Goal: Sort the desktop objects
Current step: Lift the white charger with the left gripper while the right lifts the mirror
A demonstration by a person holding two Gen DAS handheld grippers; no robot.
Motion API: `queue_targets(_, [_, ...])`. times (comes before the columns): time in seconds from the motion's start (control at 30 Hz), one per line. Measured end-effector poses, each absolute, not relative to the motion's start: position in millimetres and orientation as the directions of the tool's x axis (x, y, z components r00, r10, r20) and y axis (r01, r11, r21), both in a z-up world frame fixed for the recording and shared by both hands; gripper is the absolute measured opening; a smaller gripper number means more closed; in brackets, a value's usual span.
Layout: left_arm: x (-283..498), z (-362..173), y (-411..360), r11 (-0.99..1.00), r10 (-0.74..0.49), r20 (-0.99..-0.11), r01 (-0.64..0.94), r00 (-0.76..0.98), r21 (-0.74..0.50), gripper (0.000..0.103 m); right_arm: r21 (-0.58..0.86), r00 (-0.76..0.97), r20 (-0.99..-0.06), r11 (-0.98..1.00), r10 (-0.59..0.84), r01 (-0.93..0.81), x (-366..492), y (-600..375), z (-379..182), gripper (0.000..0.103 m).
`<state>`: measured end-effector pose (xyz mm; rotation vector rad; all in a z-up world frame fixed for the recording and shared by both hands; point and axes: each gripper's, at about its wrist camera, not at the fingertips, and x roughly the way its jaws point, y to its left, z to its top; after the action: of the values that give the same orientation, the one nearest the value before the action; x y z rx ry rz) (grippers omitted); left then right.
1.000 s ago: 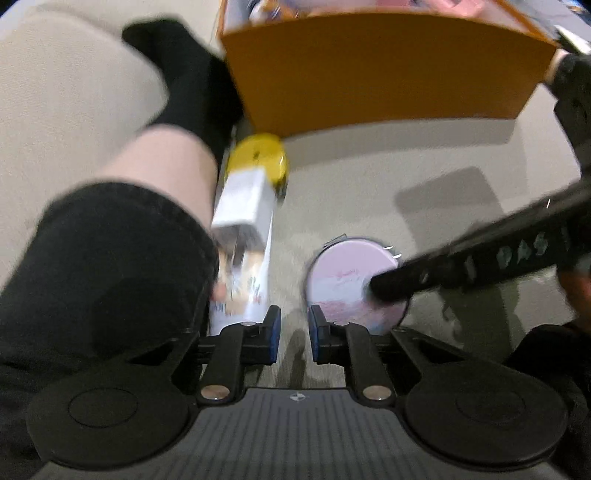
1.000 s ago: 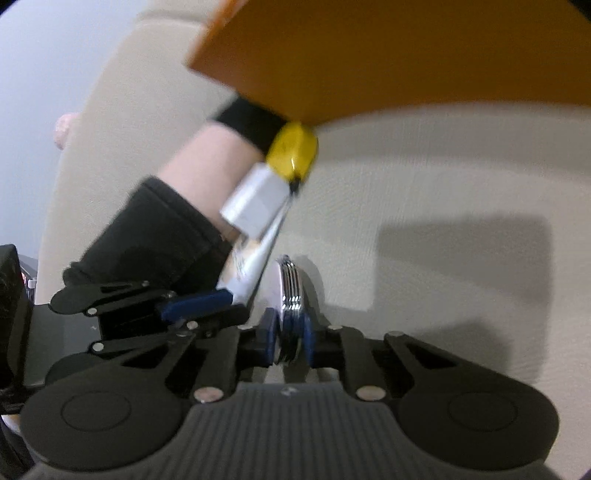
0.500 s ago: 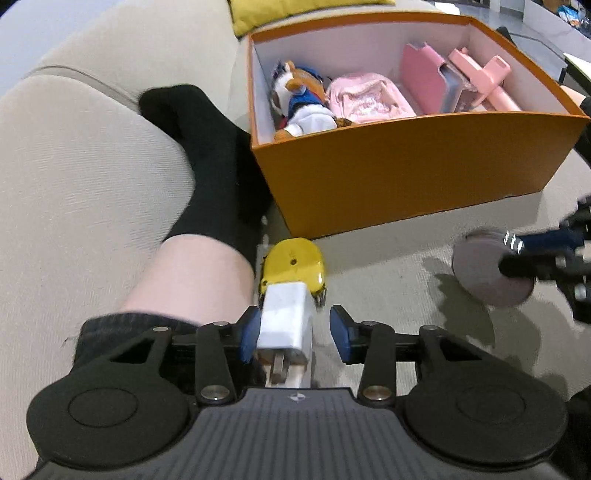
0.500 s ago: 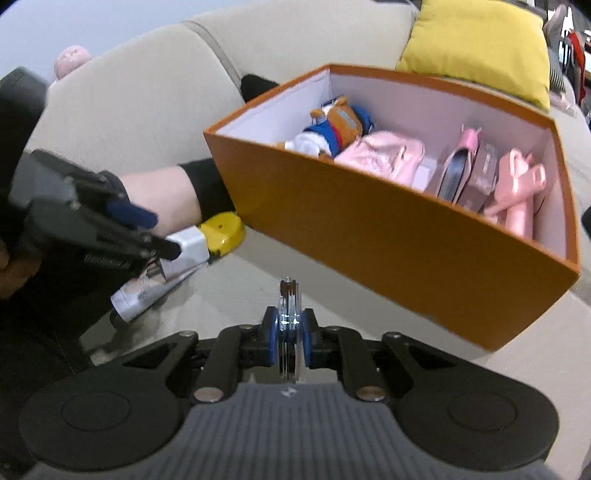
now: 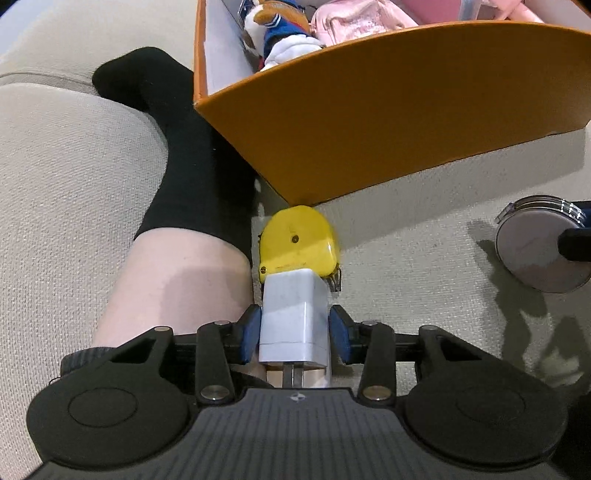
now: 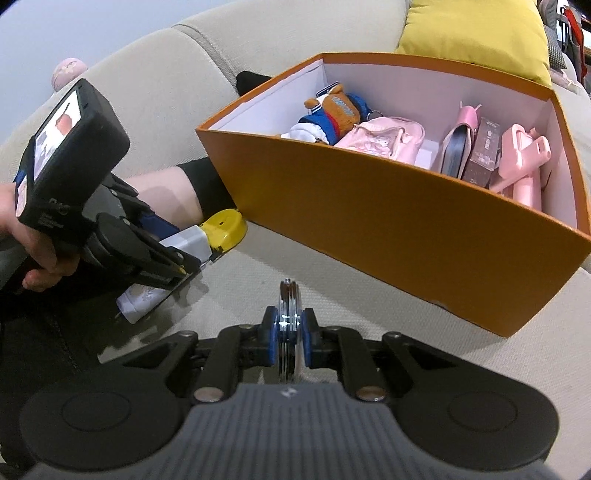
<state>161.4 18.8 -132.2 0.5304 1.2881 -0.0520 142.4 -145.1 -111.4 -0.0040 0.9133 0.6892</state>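
A white charger [image 5: 295, 314] lies on the beige sofa against a yellow tape measure [image 5: 299, 240], just in front of the orange box [image 5: 369, 129]. My left gripper [image 5: 295, 334] points steeply down over the charger. Its jaws are closing, and the blue pads [image 5: 251, 332] touch both of the charger's sides. My right gripper [image 6: 290, 341] is shut on a round silver-rimmed compact [image 6: 290, 306], held edge-on above the sofa. In the left wrist view the compact [image 5: 535, 247] hangs at the right. The right wrist view shows the left gripper [image 6: 181, 266] at the charger [image 6: 188, 240].
A person's leg in a black sock [image 5: 192, 155] lies left of the charger. A white printed tube [image 6: 142, 299] sits under the left gripper. The box holds a plush toy [image 6: 332, 110], a pink pouch [image 6: 384, 138] and several pink items. Behind it is a yellow cushion [image 6: 476, 33].
My left gripper left the compact, moved over the charger and spread its jaws around it. My right gripper lifted the compact off the sofa and turned up toward the box.
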Motion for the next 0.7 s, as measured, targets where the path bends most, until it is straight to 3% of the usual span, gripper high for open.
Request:
queue_targets(0.33, [142.7,-124.1,20.9,0.95,0.066,-0.949,0.272,0.309,0.155,0.042,0.29,0.393,-0.733,0.777,0.556,-0.559,138.5,-146.2,-110.9,0.015])
queue_targets(0.47, [136.2,-133.1,17.4,0.955,0.053,-0.942,0.261,0.33,0.145,0.041,0.307,0.376,-0.739,0.777,0.559,-0.55,140.1,-145.6,-113.8,0.019])
queue_targets(0.7, [129.8,-131.7,31.1,0.981,0.012,-0.936,0.179,0.352,0.08,0.041,0.312,0.379,-0.744,0.787,0.55,-0.532,141.8,-142.6,-116.0,0.015])
